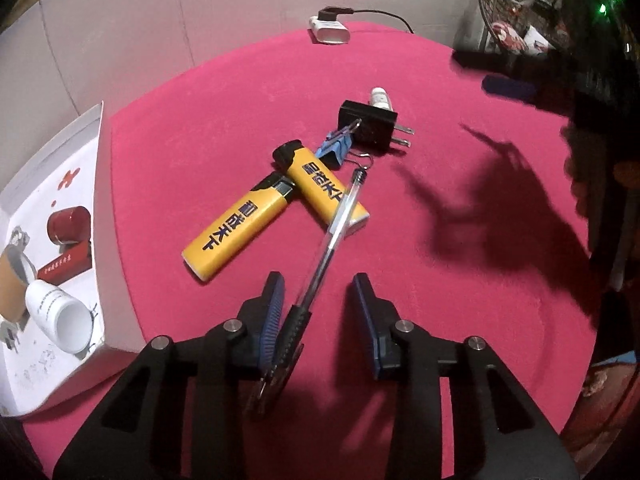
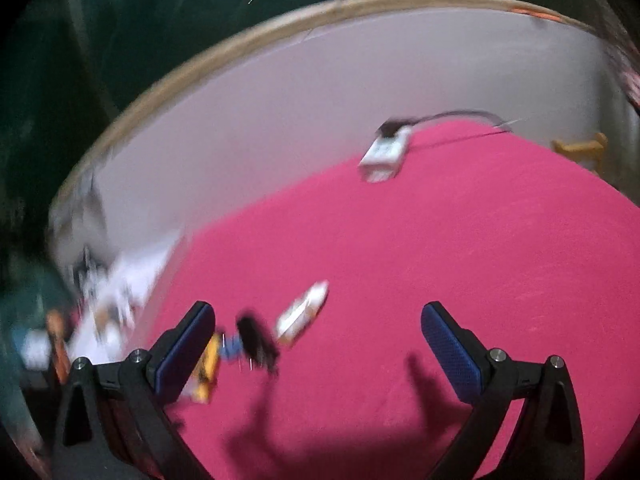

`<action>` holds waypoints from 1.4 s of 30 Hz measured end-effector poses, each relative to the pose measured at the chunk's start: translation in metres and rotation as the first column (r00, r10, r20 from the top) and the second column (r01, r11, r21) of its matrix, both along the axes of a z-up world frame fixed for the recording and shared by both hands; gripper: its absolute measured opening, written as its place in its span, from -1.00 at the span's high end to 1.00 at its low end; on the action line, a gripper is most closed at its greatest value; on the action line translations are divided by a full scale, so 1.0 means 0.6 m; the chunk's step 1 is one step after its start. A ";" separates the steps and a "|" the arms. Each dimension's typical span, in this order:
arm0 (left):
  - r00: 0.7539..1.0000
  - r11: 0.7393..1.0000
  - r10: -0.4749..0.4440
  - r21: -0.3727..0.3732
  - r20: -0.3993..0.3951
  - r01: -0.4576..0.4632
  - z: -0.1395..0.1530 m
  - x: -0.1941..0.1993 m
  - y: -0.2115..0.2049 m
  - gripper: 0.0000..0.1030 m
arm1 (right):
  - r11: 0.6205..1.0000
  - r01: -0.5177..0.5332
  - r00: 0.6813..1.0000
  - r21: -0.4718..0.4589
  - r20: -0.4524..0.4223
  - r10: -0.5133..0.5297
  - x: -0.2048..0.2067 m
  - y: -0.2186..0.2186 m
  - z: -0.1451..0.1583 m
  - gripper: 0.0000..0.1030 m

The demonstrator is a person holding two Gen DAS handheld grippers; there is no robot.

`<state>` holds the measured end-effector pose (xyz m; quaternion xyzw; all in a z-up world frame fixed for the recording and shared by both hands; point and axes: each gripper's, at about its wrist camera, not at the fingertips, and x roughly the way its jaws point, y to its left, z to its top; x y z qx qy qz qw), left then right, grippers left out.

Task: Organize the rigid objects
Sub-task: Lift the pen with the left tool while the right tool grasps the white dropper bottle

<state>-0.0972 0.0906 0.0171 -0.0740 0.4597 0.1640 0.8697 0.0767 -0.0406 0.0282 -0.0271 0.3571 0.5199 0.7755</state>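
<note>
My left tongs (image 1: 320,312) straddle the pen (image 1: 326,248) on the pink counter (image 1: 440,200), pads not pressing it; its tip rests on a yellow lighter (image 1: 326,188). Right tongs (image 2: 318,344) spread wide, empty.

so my left wrist cam sits close over the pink tablecloth (image 1: 240,100) looking steeply down, the right one's further back, angled shallower and blurry, and both catch the white charger (image 1: 329,32) by the far wall plus the black plug adapter (image 2: 256,340).
</note>
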 end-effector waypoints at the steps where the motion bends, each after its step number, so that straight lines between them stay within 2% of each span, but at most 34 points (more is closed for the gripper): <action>1: 1.000 1.000 0.002 0.004 0.003 -0.002 -0.001 0.012 -0.003 0.31 | 1.000 -0.004 1.000 -0.027 0.016 0.004 -0.003 0.007 -0.007 -1.00; 2: 1.000 1.000 0.007 0.008 0.009 -0.007 -0.002 0.011 -0.005 0.31 | 0.999 -0.004 1.000 -0.045 0.013 0.005 0.000 0.015 -0.013 -1.00; 4: 0.999 1.000 0.023 0.018 0.030 -0.023 -0.006 0.008 -0.009 0.33 | 0.999 0.019 0.999 -0.050 -0.048 -0.021 0.018 0.024 -0.023 -0.95; 5: 0.999 0.999 0.025 0.019 0.042 -0.026 -0.006 0.005 -0.013 0.46 | 0.998 0.034 0.996 -0.051 -0.083 -0.038 0.029 0.031 -0.028 -0.91; 7: 0.998 1.000 0.020 0.009 0.052 -0.020 -0.006 0.000 -0.021 0.75 | 0.996 0.041 0.995 -0.078 -0.089 -0.048 0.036 0.046 -0.034 -0.46; 11: 0.998 0.999 0.025 0.021 0.054 -0.026 -0.006 -0.001 -0.027 0.78 | 0.992 0.022 0.995 -0.121 -0.090 -0.033 0.032 0.088 -0.043 -0.26; 15: 0.998 0.999 0.037 0.011 0.056 -0.038 -0.007 -0.007 -0.024 0.78 | 0.981 0.022 0.999 -0.190 -0.041 -0.031 0.016 0.124 -0.053 -0.18; 16: 0.998 0.999 0.040 0.010 0.057 -0.041 -0.007 -0.007 -0.025 0.79 | 0.979 0.025 1.000 -0.205 0.001 -0.025 0.007 0.130 -0.052 -0.12; 18: 0.997 0.999 0.047 0.011 0.056 -0.048 -0.007 -0.006 -0.025 0.79 | 0.974 0.000 0.999 -0.226 0.046 0.011 -0.009 0.138 -0.054 0.15; 19: 0.997 0.999 0.049 0.011 0.057 -0.050 -0.006 -0.007 -0.025 0.79 | 0.975 -0.008 0.998 -0.223 0.063 0.022 -0.014 0.137 -0.052 0.37; 21: 0.997 0.998 0.057 0.005 0.058 -0.057 -0.006 0.004 -0.022 0.80 | 0.975 -0.036 0.998 -0.219 0.049 0.048 -0.016 0.130 -0.052 0.65; 23: 0.996 0.998 0.061 -0.003 0.063 -0.061 -0.006 -0.001 -0.021 0.83 | 0.977 -0.041 0.998 -0.207 0.033 0.049 -0.013 0.115 -0.055 0.65; 27: 0.992 0.995 0.092 -0.034 0.082 -0.089 -0.002 -0.012 -0.012 0.83 | 0.989 -0.022 0.998 -0.147 -0.058 0.013 0.011 0.084 -0.057 0.65; 31: 0.988 0.994 0.113 -0.022 0.109 -0.112 0.010 -0.029 -0.013 0.83 | 0.998 -0.001 0.996 -0.065 -0.094 -0.005 0.016 0.050 -0.035 0.65; 37: 0.974 0.988 0.137 0.045 0.181 -0.147 0.058 -0.050 -0.026 0.83 | 0.999 -0.018 0.999 0.043 -0.044 0.020 -0.012 0.025 0.027 0.65; 42: 0.946 0.972 0.194 0.077 0.260 -0.221 0.107 -0.083 -0.013 0.83 | 0.990 -0.073 0.996 0.121 0.057 0.067 -0.056 0.014 0.083 0.65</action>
